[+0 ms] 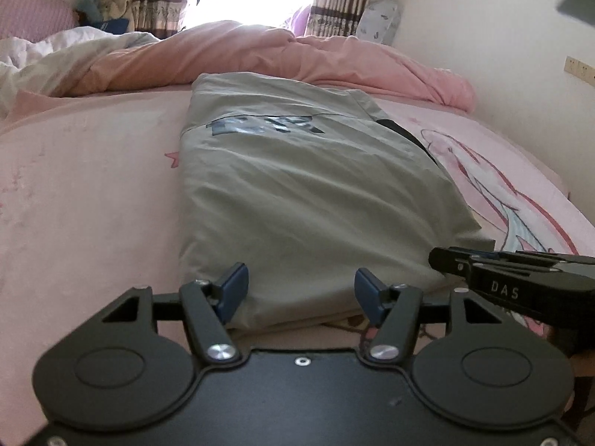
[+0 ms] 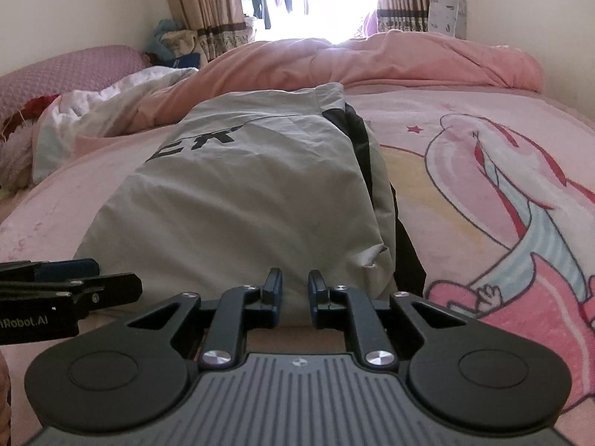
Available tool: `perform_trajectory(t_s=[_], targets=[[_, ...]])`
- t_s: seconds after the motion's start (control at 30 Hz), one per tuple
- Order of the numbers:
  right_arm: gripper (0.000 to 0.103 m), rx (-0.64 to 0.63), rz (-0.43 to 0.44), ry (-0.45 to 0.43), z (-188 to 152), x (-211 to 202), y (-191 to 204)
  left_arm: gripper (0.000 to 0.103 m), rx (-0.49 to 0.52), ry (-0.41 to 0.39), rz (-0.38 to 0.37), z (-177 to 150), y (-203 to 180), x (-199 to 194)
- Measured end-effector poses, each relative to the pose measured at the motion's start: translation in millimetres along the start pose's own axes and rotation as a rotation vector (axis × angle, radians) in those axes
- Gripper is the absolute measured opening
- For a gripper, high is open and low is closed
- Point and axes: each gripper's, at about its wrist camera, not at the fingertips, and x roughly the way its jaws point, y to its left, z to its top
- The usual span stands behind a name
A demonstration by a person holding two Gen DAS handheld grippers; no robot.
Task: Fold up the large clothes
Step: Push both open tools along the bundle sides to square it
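Note:
A grey folded garment with dark lettering and black side panels lies lengthwise on the pink bed sheet. My left gripper stands open over the garment's near edge, its blue pads wide apart and pressing on nothing. In the right wrist view the same garment fills the middle. My right gripper is at its near edge with only a narrow gap between the fingers, and no cloth is pinched. Each gripper shows in the other's view: the right gripper at the right, the left gripper at the left.
A rumpled pink duvet lies across the far end of the bed, a white quilt and a pink pillow at the far left. The cartoon-printed sheet spreads to the right. Walls flank the bed; a curtained window is behind.

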Motion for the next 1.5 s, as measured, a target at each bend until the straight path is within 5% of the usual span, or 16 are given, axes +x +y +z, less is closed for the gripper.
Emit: perform_trajectory(t_s=[0.17,0.27,0.43,0.83,1.03,1.3,1.5], targets=[[0.021,-0.008,0.006,-0.085,33.1,-10.3,-0.8,0.067,-0.034,-0.024,-0.053,34.6,7.9,-8.5],[0.021,0.012,-0.018,-0.142,57.6,0.0,-4.0,0.067,-0.029,-0.049,-0.013,61.1,17.6,4.1],[0.021,0.017,-0.078,-0.089,77.7,45.6,-8.5,0.066,-0.015,-0.013,0.011,84.3,26.2,40.1],[0.020,-0.004,-0.119,-0.058,67.6,72.2,-9.0,0.070,0.020,0.012,0.015,71.9,24.8,69.1],[0.023,0.016,-0.109,-0.049,73.4,58.1,-9.5,0.072,0.007,0.015,-0.004,75.2,20.2,53.9],[0.033,0.073,-0.074,-0.060,48.2,-4.8,-8.1,0.090,0.032,-0.056,-0.043,50.9,-2.5,-12.2],[0.033,0.075,-0.097,-0.012,22.0,-4.6,-12.4,0.090,0.008,-0.037,0.045,23.6,-3.9,-10.6]])
